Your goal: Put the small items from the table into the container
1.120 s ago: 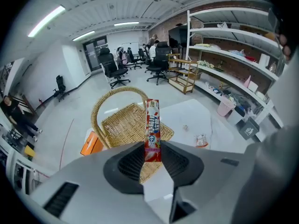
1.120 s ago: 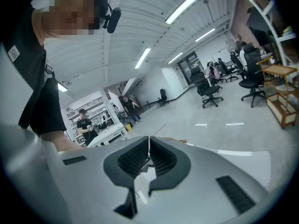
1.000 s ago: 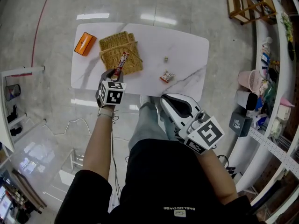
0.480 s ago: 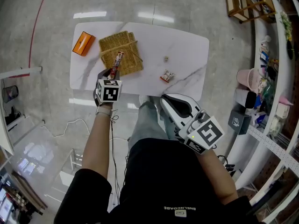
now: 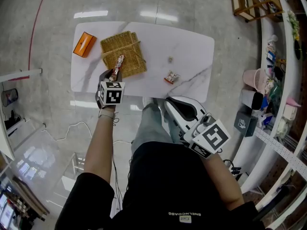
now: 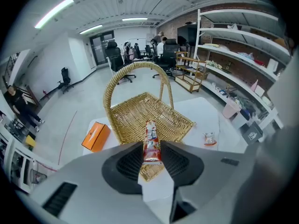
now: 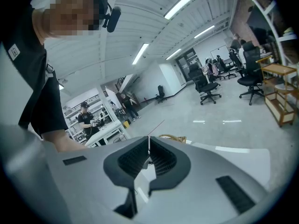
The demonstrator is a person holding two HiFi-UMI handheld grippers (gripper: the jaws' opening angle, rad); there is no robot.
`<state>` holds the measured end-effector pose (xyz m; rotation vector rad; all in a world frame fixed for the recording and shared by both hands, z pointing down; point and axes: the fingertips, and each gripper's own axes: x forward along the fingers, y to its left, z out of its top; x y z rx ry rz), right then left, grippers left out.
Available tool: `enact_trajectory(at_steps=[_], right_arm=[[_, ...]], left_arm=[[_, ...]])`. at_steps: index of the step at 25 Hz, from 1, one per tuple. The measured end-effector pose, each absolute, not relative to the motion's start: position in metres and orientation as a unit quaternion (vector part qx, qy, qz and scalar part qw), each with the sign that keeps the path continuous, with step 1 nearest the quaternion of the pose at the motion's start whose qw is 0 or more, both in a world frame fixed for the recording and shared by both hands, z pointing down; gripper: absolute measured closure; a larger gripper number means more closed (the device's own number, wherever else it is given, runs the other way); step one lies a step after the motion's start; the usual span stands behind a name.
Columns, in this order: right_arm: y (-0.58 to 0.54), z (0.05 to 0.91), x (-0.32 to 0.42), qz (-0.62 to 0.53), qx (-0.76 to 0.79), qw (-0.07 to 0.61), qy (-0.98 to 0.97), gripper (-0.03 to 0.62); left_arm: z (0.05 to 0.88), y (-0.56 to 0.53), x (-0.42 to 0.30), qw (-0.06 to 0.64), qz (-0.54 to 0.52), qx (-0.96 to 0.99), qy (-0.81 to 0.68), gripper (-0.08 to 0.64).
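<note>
My left gripper (image 5: 113,74) is shut on a long red and white snack stick (image 6: 151,142), which sticks out over the near edge of the wicker basket (image 6: 154,116). In the head view the snack stick (image 5: 116,66) hangs over the basket (image 5: 125,51) on the white table (image 5: 192,44). A small red-and-white wrapped sweet (image 5: 170,77) and a tiny pale item (image 5: 170,60) lie on the table to the right. My right gripper (image 7: 149,160) is shut with nothing in it, held low near the person's body, off the table (image 5: 178,110).
An orange box (image 5: 83,44) lies at the table's left corner, beside the basket. The basket's tall handle (image 6: 135,73) arches over it. Shelves with bins and cups (image 5: 259,83) stand to the right of the table.
My left gripper has moved a little up and left in the head view, carrying the snack stick further over the basket. The right gripper has stayed still.
</note>
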<state>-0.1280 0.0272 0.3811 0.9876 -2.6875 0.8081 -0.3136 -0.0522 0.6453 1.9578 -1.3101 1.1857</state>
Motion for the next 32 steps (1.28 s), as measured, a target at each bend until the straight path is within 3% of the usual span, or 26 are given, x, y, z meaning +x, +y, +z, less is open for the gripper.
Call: enact_trajectory(at_steps=[15,18,26,32], right_arm=[[0.021,0.365,-0.118,0.252,0.326,0.069,-0.909,0.58],[0.018,0.348,-0.113,0.237,0.326,0.056,-0.913,0.58],[0.008,0.301,-0.088,0.199,0.331,0.02,-0.922,0.58],[0.005,0.263,-0.062,0.17,0.341,-0.009,-0.925,0.58]], left_arm=[[0.606,-0.048,-0.298,0.219,0.416,0.726,-0.502,0.448],[0.578,-0.047,-0.286,0.202,0.406,0.736,-0.502,0.449],[0.479,-0.051,-0.243,0.145,0.352,0.768,-0.515,0.554],[0.402,-0.045,-0.193,0.108,0.304,0.802,-0.503,0.554]])
